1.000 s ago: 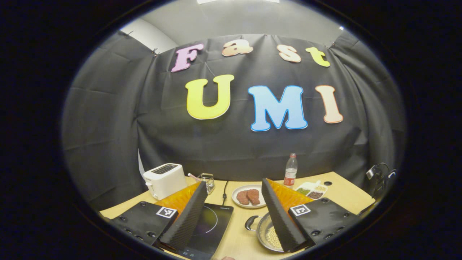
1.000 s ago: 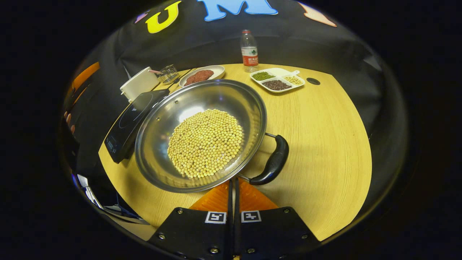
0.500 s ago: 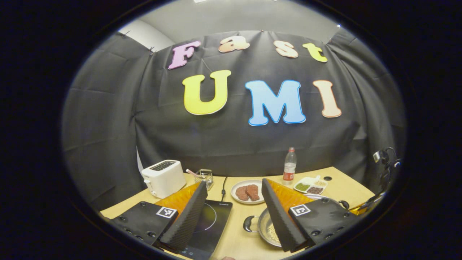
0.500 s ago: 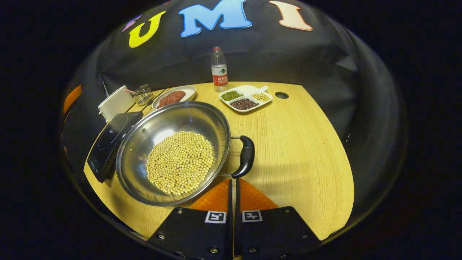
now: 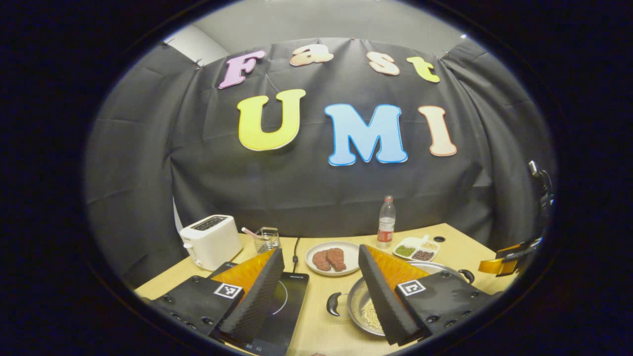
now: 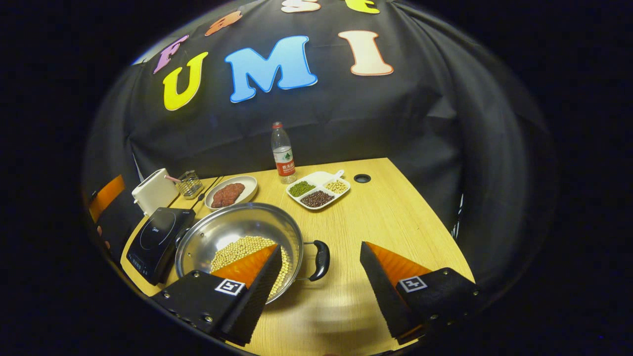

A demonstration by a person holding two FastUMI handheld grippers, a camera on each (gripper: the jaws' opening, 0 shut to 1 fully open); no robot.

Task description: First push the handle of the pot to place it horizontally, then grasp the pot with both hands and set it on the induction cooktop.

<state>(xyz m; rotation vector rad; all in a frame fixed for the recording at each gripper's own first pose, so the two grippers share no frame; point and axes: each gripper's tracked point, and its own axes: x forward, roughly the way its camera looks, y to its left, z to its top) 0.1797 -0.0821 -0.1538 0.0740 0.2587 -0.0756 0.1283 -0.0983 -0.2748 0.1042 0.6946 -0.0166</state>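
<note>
A steel pot (image 6: 222,231) holding yellow beans (image 6: 242,245) sits on the wooden table, just right of the black induction cooktop (image 6: 158,236). Its black side handle (image 6: 321,259) points right, and the other handle (image 5: 332,304) faces the cooktop (image 5: 287,296). My right gripper (image 6: 321,247) is open, raised above the near side of the pot, with one finger (image 6: 257,282) over the bowl and the right handle in the gap. My left gripper (image 5: 320,251) is open above the cooktop and the pot (image 5: 355,299), one finger (image 5: 385,296) hiding part of the bowl.
Along the back of the table stand a white toaster (image 6: 153,190), a wire basket (image 6: 189,184), a plate of meat (image 6: 230,193), a water bottle (image 6: 283,153) and a divided dish of beans (image 6: 318,190). Bare table (image 6: 395,217) lies right of the pot.
My right gripper went from shut against the pot's handle to open, and drew back and up. The pot's handle swung round to point sideways. The left gripper shifted slightly.
</note>
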